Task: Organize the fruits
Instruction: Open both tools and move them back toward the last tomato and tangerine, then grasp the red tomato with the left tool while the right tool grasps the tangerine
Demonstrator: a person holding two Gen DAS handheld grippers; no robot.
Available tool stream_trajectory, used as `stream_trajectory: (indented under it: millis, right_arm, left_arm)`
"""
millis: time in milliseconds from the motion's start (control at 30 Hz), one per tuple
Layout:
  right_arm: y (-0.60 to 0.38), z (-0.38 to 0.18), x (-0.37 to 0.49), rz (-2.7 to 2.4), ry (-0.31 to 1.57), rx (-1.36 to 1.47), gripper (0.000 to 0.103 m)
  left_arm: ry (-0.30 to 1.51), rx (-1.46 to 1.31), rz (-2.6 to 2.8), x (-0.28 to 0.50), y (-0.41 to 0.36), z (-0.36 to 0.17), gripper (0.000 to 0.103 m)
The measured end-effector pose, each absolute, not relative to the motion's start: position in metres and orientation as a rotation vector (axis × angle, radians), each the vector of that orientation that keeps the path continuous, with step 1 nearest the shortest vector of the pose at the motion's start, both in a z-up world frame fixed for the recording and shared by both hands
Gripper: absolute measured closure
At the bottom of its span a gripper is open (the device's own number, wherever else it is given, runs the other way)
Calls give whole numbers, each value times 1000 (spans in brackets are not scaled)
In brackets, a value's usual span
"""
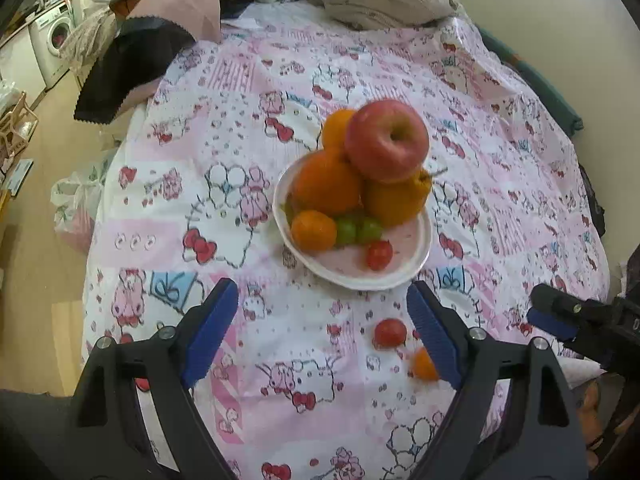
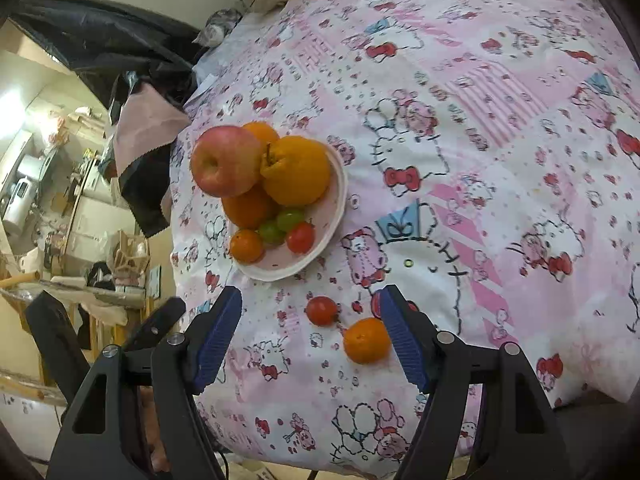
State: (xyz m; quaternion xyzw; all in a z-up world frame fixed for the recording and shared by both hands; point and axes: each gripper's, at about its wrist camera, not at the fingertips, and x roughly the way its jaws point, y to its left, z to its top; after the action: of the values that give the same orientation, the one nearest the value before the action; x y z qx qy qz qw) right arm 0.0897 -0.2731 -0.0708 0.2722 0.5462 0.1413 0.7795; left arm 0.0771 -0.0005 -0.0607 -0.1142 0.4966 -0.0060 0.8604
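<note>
A white plate (image 1: 416, 268) on the pink cartoon-print cloth (image 1: 240, 120) carries a red apple (image 1: 386, 140) atop oranges (image 1: 326, 188), green grapes (image 1: 356, 230) and a tomato (image 1: 379, 255). Near it on the cloth lie another tomato (image 2: 322, 311) and a mandarin (image 2: 367, 340). Both the left gripper (image 1: 324, 332) and right gripper (image 2: 310, 338) have jaws released, grasping nothing.

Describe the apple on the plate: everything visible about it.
The apple is large, red-pink with paler yellowish streaks and smooth, shiny skin. It looks whole, and its stem hollow faces the left wrist camera. It sits on top of the fruit pile on the white plate, resting on the oranges beneath and beside it, tilted rather than upright. It is the highest fruit in the heap. Neither gripper touches it; both are open and well short of the plate.
</note>
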Motion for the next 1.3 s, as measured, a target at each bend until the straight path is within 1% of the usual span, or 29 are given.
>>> stream_trajectory:
  millis: [133, 267, 333, 400, 467, 567, 700, 867, 1033, 1067, 1100, 1133, 1167, 1300]
  right_arm:
    - [-285, -76, 86, 263, 1178, 614, 29]
    - [-297, -89, 85, 214, 1215, 634, 29]
    - [-303, -93, 85, 195, 1224, 655, 29]
    - [-309, -95, 85, 181, 1224, 678, 29]
    - [-312, -96, 84, 172, 1225, 687, 29]
    - [-313, -99, 86, 165, 1234, 685, 29]
    - [-313, -103, 88, 155, 1243, 683, 29]
    - [-310, -106, 92, 157, 1251, 691, 29]
    - [-306, -109, 94, 162, 1267, 678, 29]
    - [-305, -110, 95, 163, 1270, 676, 29]
    - [-304, -110, 95, 164, 1271, 672, 29]
    - [-303, -110, 95, 164, 1272, 668, 29]
    - [-303, -110, 95, 164, 1271, 662, 29]
    - [-302, -110, 96, 158, 1274, 651, 29]
  left_arm:
    - [1138, -237, -60, 74, -16, -81, 19]
    - [1267, -193, -133, 67, -45, -111, 19]
    - [1308, -171, -172, 64, -59, -123, 21]
    - [1316, -132, -192, 64, -71, -131, 28]
    - [1317, -94, -193, 68, -80, -139, 33]
    - [1321, -127, -199, 80, -81, -149, 39]
    - [1303, -130, -170, 97, -80, -154, 40]
    - [1343, -171, -170, 111, -79, -171, 40]
    - [1334, -66, -190, 108, -95, -175, 40]
    - [1332, -48, -192, 108, -97, -176, 42]
    - [1327, -42, -192, 107, -98, -176, 55]
    - [1327, -46, -208, 107, -98, -175, 62]
    - [1336, -56, -233, 107, -100, -175, 73]
    - [1302, -33, -224, 102, -99, -166, 73]
